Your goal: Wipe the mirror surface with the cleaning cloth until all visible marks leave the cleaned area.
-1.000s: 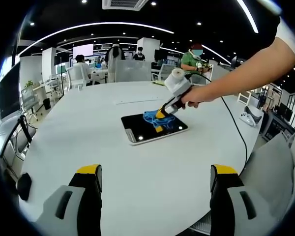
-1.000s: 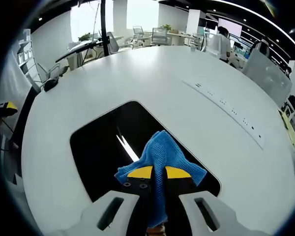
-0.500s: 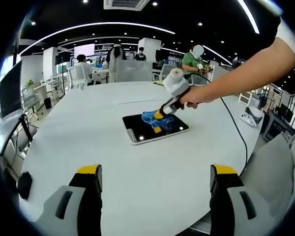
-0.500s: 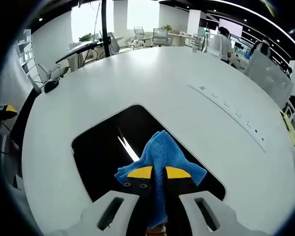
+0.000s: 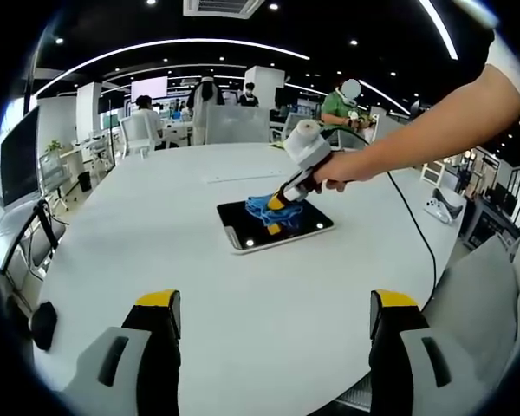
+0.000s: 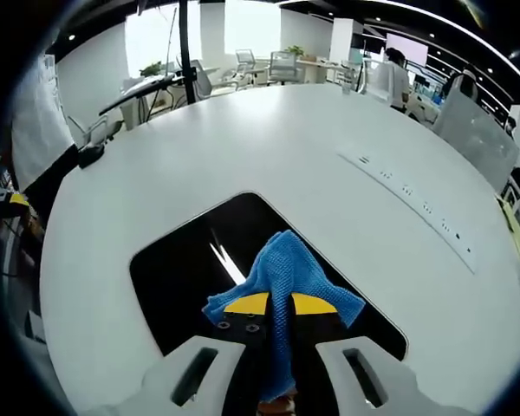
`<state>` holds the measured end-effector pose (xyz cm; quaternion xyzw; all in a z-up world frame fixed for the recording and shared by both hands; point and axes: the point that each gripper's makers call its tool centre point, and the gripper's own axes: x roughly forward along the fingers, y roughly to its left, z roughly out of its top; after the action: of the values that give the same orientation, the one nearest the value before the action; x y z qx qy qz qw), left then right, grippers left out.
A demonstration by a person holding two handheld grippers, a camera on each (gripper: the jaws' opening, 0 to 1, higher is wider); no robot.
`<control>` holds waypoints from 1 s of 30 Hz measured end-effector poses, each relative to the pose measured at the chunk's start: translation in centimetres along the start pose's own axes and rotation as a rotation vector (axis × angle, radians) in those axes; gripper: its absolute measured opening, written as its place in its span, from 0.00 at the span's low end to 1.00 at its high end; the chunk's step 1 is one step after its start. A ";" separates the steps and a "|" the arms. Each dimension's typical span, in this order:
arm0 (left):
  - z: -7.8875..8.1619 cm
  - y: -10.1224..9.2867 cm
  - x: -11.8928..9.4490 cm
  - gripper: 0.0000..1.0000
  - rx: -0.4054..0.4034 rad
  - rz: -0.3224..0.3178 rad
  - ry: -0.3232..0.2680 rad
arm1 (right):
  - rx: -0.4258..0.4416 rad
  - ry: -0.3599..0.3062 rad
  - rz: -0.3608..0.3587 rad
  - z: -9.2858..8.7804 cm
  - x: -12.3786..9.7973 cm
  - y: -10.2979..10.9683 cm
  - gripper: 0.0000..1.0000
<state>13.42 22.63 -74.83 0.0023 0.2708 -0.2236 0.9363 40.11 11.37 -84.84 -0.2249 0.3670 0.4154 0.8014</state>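
One white worktop (image 6: 269,139) is seen under both grippers. On it, beneath the right gripper (image 6: 280,304), the mirror (image 6: 191,260) is laid flat. The cloth (image 6: 286,269) is pinched by that gripper against the mirror. The left gripper (image 5: 273,308) is held spread, well back from the mirror.

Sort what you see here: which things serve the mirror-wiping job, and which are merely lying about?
Job:
mirror
blue cleaning cloth
right hand-held gripper, shut on the cloth

Lying about:
white game controller
cable trailing across the table
flush socket strip
left hand-held gripper, open, idle
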 end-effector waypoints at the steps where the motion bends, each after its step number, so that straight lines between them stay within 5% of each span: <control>1: 0.0 0.0 0.0 0.91 0.000 0.001 0.000 | 0.006 -0.002 0.002 0.2 0.1 0.2 0.03; 30: -0.2 0.5 -0.5 0.91 -0.005 0.008 -0.004 | -0.002 -0.005 0.017 1.8 1.5 2.0 0.03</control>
<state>13.18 23.26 -74.81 0.0006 0.2695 -0.2191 0.9377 39.76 14.44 -84.97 -0.2217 0.3662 0.4231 0.7986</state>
